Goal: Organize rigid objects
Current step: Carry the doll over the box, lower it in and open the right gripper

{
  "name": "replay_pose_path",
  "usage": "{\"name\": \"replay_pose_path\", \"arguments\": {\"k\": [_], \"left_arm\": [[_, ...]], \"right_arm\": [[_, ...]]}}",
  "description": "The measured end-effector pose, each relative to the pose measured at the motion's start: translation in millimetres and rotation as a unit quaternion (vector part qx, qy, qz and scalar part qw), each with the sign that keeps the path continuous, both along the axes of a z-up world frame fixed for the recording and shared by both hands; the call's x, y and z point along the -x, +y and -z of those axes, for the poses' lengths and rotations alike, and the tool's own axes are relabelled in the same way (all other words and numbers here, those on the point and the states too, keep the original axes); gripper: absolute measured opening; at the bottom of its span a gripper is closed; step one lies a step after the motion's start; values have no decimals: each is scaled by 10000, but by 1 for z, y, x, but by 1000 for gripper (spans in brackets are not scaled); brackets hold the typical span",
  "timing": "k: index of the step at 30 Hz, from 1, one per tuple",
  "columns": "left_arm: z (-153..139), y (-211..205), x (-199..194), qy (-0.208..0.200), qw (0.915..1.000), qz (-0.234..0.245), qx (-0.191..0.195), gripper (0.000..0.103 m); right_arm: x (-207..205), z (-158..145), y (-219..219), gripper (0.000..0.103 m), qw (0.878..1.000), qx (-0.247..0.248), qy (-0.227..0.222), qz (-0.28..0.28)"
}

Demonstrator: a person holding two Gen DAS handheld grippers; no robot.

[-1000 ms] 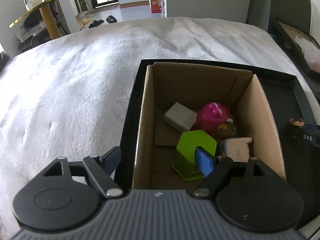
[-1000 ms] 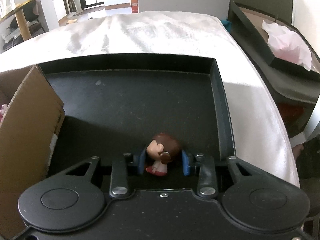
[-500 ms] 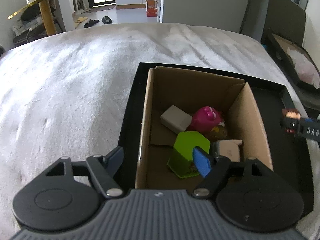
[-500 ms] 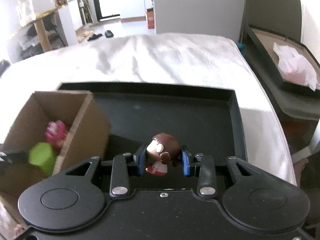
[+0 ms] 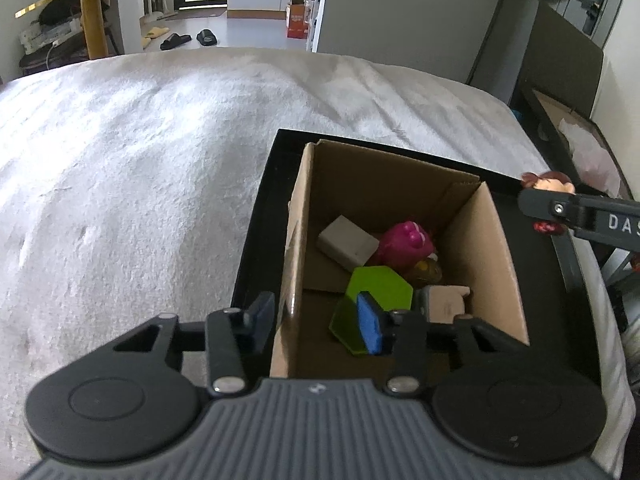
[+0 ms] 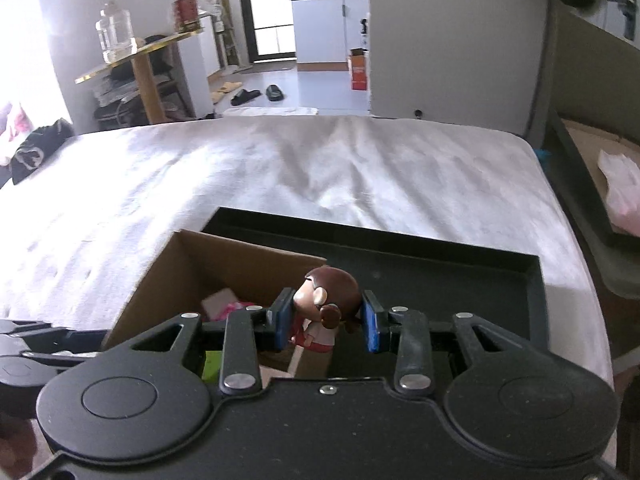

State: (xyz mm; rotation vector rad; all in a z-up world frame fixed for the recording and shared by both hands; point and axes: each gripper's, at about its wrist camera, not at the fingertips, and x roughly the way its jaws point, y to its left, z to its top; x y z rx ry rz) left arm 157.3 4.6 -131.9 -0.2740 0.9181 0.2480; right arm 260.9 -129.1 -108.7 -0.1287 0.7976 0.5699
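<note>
A cardboard box (image 5: 496, 256) stands in a black tray (image 5: 256, 216) on a white bed. In it lie a white block (image 5: 348, 239), a pink toy (image 5: 406, 242), a green hexagon piece (image 5: 378, 294) and a beige block (image 5: 444, 303). My left gripper (image 5: 316, 322) is open and straddles the box's near left wall. My right gripper (image 6: 326, 320) is shut on a brown-haired doll figure (image 6: 328, 300) and holds it above the box's right wall (image 6: 248, 268). The doll also shows at the right of the left wrist view (image 5: 550, 182).
The white bedspread (image 5: 140, 160) spreads left and behind the tray. The tray floor (image 6: 440, 280) lies right of the box. A dark box with pink paper (image 6: 616, 184) sits beyond the bed's right edge. A gold side table (image 6: 136, 56) stands far left.
My right gripper has lifted the doll off the tray floor and carried it left, up over the box. My left gripper has risen and pulled back a little.
</note>
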Motion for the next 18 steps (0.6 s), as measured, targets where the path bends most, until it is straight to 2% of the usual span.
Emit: {"name": "replay_pose_path", "arguments": {"k": [5,8,11,18], "left_arm": [[2,4,4,-31,9999,-21,99,32],[4,8,6,-8,9998,-32,172,29],[7,12,8,26,9997,-50,253,21],[7,20,13,3,9990,-77,440,14]], "right_arm": [[5,-3,18,35,9999,4,9,-170],[9,-3,27,35,9996,-18,68,-258],[13,0,37,35,9993,-65,198,-324],[20,12,58,35,9973,-185,563,-432]]}}
